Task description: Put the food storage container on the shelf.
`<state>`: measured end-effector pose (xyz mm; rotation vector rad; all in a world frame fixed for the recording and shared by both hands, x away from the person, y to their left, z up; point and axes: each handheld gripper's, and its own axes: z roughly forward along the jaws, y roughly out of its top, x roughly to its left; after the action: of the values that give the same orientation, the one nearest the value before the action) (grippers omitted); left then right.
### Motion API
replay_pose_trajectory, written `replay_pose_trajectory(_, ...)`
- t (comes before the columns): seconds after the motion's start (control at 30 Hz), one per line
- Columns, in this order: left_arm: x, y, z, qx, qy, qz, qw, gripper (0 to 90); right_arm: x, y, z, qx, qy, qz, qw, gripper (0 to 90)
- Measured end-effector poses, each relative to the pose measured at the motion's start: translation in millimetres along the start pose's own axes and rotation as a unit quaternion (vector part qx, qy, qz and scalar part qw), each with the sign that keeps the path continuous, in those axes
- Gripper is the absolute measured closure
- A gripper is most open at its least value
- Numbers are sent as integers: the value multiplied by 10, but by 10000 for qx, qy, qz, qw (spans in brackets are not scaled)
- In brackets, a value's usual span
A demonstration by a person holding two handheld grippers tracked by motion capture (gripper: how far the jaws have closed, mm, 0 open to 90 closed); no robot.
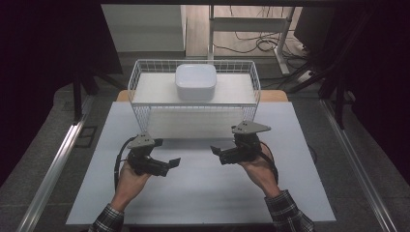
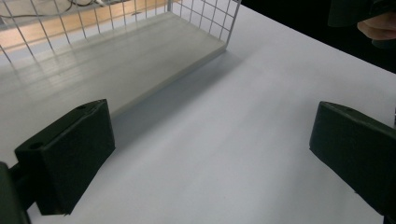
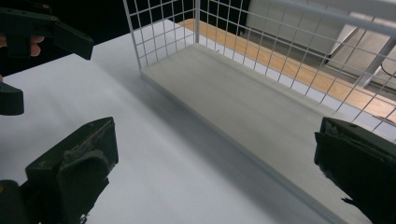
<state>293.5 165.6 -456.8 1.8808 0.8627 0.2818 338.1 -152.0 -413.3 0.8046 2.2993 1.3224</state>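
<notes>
Both the left gripper (image 1: 170, 164) and the right gripper (image 1: 216, 152) are hovering wide open, holding nothing, in front of the wire rack (image 1: 140, 72). To reach the white bowl (image 1: 195, 81) on its upper shelf, they should be rising together and closing in evenly from both sides.

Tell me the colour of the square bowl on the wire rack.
White. The bowl shows best in the high view, on the rack's top shelf.

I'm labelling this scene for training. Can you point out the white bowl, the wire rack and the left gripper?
white bowl (image 1: 195, 81), high view, centre of its upturned base.
wire rack (image 1: 194, 62), high view, far top rim wire.
left gripper (image 1: 169, 165), high view, between its open jaw tips.
</notes>
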Motion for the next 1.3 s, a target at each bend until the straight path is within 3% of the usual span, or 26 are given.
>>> replay_pose_trajectory(0.33,-101,-162,66,167,131,85,9997,0,71,-145,-34,71,3,-69,10000,0)
replay_pose_trajectory(0.7,-154,-307,78,279,282,200,9990,0,67,-352,-21,172,101,42,9998,0)
replay_pose_trajectory(1.3,-128,-595,-119,309,512,-43,9982,2,50,-652,-182,312,-124,100,9994,0)
